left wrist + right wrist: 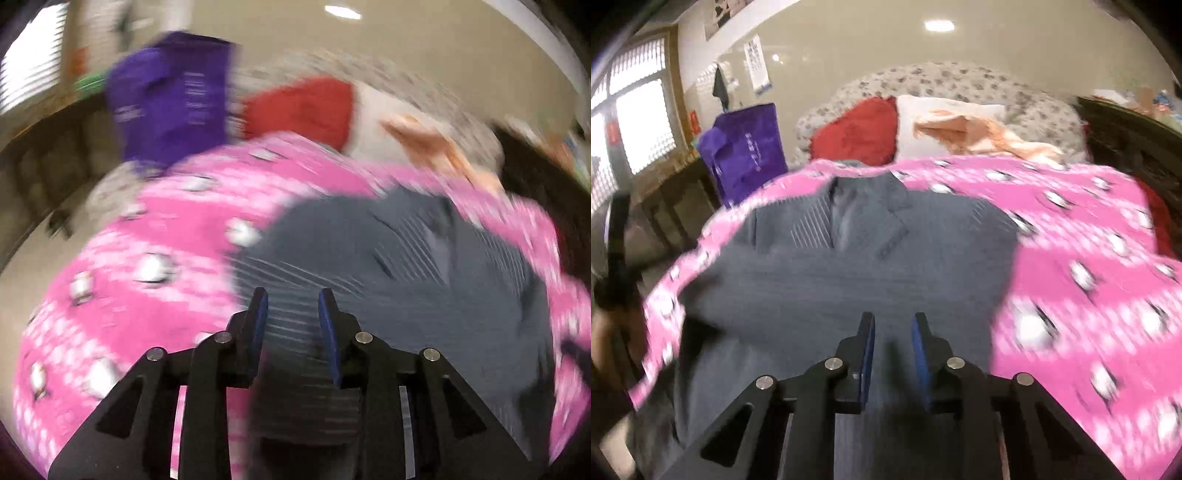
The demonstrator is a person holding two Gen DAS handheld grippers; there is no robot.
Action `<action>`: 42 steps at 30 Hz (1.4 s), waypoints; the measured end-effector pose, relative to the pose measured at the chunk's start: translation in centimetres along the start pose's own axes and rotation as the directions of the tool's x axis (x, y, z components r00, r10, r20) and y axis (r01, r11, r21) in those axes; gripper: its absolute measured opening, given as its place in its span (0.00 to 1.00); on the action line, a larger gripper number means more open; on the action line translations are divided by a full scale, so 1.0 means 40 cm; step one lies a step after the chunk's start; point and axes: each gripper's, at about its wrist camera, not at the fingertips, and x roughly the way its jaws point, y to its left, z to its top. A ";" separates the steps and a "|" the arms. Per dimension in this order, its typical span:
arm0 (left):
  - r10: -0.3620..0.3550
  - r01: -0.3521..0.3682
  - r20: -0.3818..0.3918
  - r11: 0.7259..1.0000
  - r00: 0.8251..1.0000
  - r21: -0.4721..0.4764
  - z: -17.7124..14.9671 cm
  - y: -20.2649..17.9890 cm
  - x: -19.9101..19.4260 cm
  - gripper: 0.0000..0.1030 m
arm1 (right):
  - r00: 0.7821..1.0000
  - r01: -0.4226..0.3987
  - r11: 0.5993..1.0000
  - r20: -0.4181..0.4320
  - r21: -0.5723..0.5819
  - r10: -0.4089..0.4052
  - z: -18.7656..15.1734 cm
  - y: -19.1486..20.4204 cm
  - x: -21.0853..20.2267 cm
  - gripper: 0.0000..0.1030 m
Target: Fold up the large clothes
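While both views blur, left gripper (293, 295) narrowly parted, empty, over grey pinstriped suit jacket (424, 258), right gripper (894, 319) likewise, pink patterned blanket (1089, 258) beyond.

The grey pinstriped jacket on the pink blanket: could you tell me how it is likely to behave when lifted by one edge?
The grey jacket lies flat and follows the pink blanket beneath, so it is probably floppy and would drape. Its lapels look layered, so that end may sag more. Being cloth on cloth, it would likely drag rather than slide.

Black left gripper (293, 297), blue pads, silver screws, right gripper (894, 321) alike
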 end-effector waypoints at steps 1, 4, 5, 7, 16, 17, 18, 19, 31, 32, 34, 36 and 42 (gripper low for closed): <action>0.020 -0.020 -0.021 0.999 1.000 0.028 -0.016 -0.021 0.020 0.24 | 1.000 0.006 1.000 -0.021 0.000 -0.006 0.008 0.001 0.023 0.18; 0.116 -0.111 -0.084 0.992 0.990 0.062 -0.085 -0.030 0.104 0.24 | 0.983 0.094 0.996 -0.155 0.003 -0.093 -0.042 -0.046 0.115 0.11; 0.113 -0.108 -0.092 0.993 0.989 0.055 -0.107 -0.019 0.119 0.25 | 0.979 0.097 0.995 -0.179 0.014 -0.093 -0.070 -0.065 0.131 0.06; 0.094 -0.091 -0.069 0.995 0.993 0.037 -0.116 -0.010 0.109 0.24 | 0.987 0.049 0.998 -0.151 0.025 -0.045 -0.114 -0.099 0.133 0.01; 0.036 -0.036 -0.050 0.999 0.998 -0.010 -0.034 -0.004 0.075 0.42 | 0.998 -0.022 0.988 -0.049 0.152 0.030 -0.004 -0.139 0.055 0.02; 0.040 -0.041 -0.062 0.999 0.997 -0.019 -0.030 -0.003 0.090 0.44 | 1.000 -0.009 0.990 -0.027 0.143 0.013 0.019 -0.135 0.061 0.02; 0.047 -0.049 -0.076 0.998 0.996 -0.032 -0.030 -0.003 0.104 0.44 | 0.999 0.025 0.992 -0.031 0.121 -0.021 0.035 -0.132 0.081 0.02; 0.050 -0.054 -0.093 0.997 0.994 -0.048 -0.041 0.001 0.118 0.44 | 0.997 0.050 0.993 -0.065 0.108 -0.043 0.045 -0.136 0.118 0.02; 0.077 -0.082 -0.095 0.995 0.993 -0.051 -0.077 0.005 0.152 0.54 | 0.981 0.187 0.972 -0.077 0.144 -0.177 0.006 -0.285 0.190 0.00; 0.079 -0.084 -0.095 0.995 0.992 -0.051 -0.076 0.004 0.153 0.54 | 0.983 0.179 0.971 -0.075 0.158 -0.169 0.009 -0.285 0.184 0.00; 0.082 -0.087 -0.096 0.995 0.992 -0.050 -0.077 0.004 0.154 0.54 | 0.985 0.173 0.965 -0.027 0.197 -0.171 0.022 -0.287 0.141 0.00; 0.085 -0.090 -0.097 0.995 0.992 -0.048 -0.074 0.004 0.157 0.54 | 0.988 0.140 0.972 0.035 0.188 -0.149 0.036 -0.252 0.092 0.00; 0.091 -0.096 -0.100 0.994 0.991 -0.046 -0.072 0.005 0.163 0.56 | 0.984 0.173 0.985 -0.049 0.022 -0.171 -0.006 -0.145 0.163 0.00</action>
